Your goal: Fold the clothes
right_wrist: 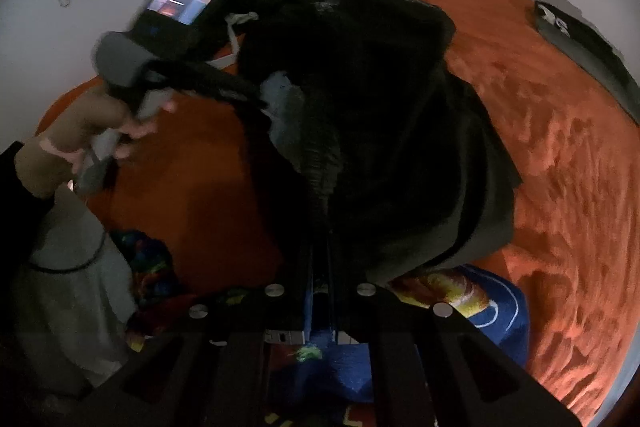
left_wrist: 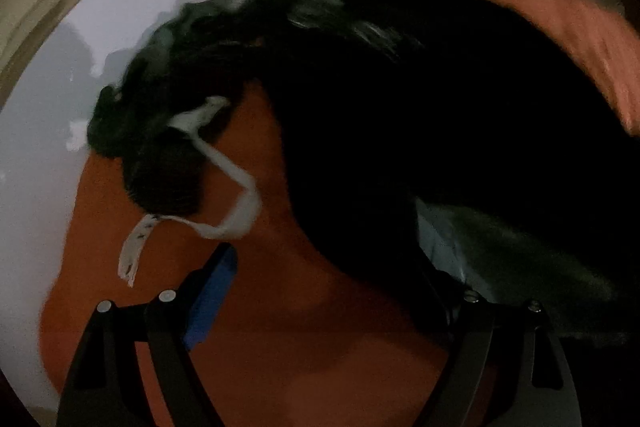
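Fingers of my right gripper (right_wrist: 320, 247) are pinching shut on the black hoodie's (right_wrist: 360, 87) ribbed hem at six o'clock, while my left gripper (left_wrist: 328, 287) is gaping wide, its grip on the hoodie unclear, over the orange blanket (right_wrist: 560, 147) beyond.

Open bed to our right, crowded to our left

We see bare orange bed (right_wrist: 560, 155) right of the black garment (right_wrist: 380, 87), free up to a dark folded item (right_wrist: 580, 39) near the far edge. On the left, the left gripper (right_wrist: 276, 107), the person's hand (right_wrist: 100, 131) and a white drawstring (left_wrist: 236, 195) block passage.
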